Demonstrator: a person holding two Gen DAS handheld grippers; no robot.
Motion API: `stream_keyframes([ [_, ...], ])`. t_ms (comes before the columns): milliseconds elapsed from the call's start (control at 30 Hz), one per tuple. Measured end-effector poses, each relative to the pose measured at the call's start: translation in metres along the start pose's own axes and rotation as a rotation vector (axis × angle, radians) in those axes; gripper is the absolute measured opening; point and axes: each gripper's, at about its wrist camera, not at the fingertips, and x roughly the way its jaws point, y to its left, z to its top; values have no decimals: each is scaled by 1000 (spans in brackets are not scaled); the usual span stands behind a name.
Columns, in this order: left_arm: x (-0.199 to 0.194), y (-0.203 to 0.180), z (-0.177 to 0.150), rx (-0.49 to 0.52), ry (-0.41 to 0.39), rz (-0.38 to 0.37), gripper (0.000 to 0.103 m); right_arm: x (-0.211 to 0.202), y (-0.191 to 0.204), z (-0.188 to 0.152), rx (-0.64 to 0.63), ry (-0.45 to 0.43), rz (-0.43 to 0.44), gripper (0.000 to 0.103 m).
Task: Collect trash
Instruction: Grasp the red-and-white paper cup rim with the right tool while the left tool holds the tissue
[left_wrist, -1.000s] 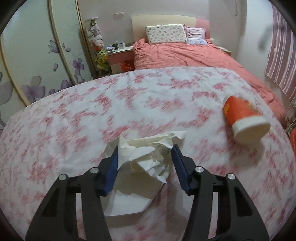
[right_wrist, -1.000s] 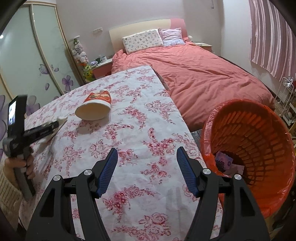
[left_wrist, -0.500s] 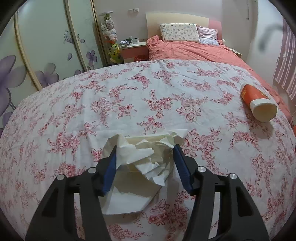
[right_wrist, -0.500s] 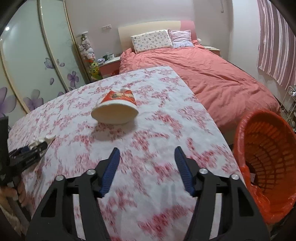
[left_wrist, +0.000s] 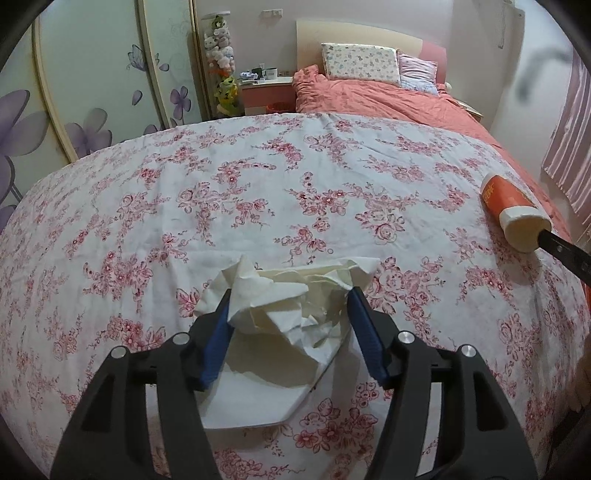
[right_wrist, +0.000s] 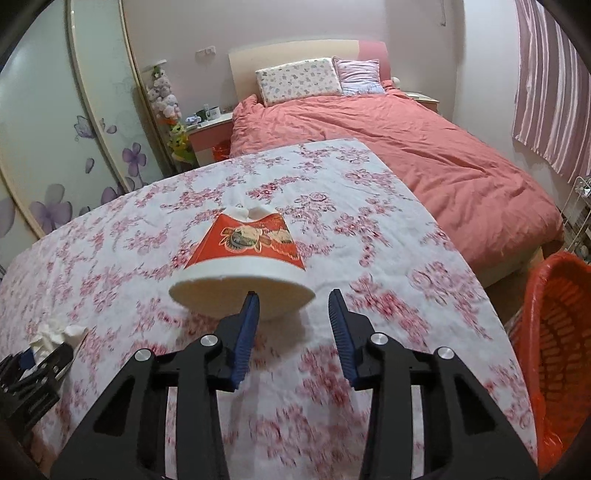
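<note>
On the bench, which wears a white cloth with pink flowers, lies a crumpled white tissue. It sits between the blue pads of the left gripper, on top of a flat white sheet of paper. The jaws of this gripper are opening. The pads stand at both sides of the tissue and look as if they touch its edges, but I cannot tell if they pinch it

Far over at the right side of the bench lies a red paper cup on its side. Its wide white mouth faces the right gripper, which is right in front of it. The jaws of this gripper are spread and are closing. The left pad is just at the rim of the cup, and the right pad is out past the rim. The pads do not press on the cup. The cup has a picture on its red side, and its small end is squashed in

Beside the bench, at the right, stands an orange trash basket with an orange bag in it. Behind the bench is a bed with a pink cover and two pillows. A small night table and some soft toys are next to the bed
</note>
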Motion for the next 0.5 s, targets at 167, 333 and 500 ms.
stream_keyframes([
  [167, 1, 0, 0, -2, 1, 1, 60, 12, -4, 7, 47, 32, 17, 36],
  [333, 2, -1, 1, -3, 2, 0, 60, 21, -4, 12, 56, 54, 27, 21],
  [500, 1, -1, 1, -2, 2, 1, 60, 20, -10, 11, 87, 51, 58, 15],
])
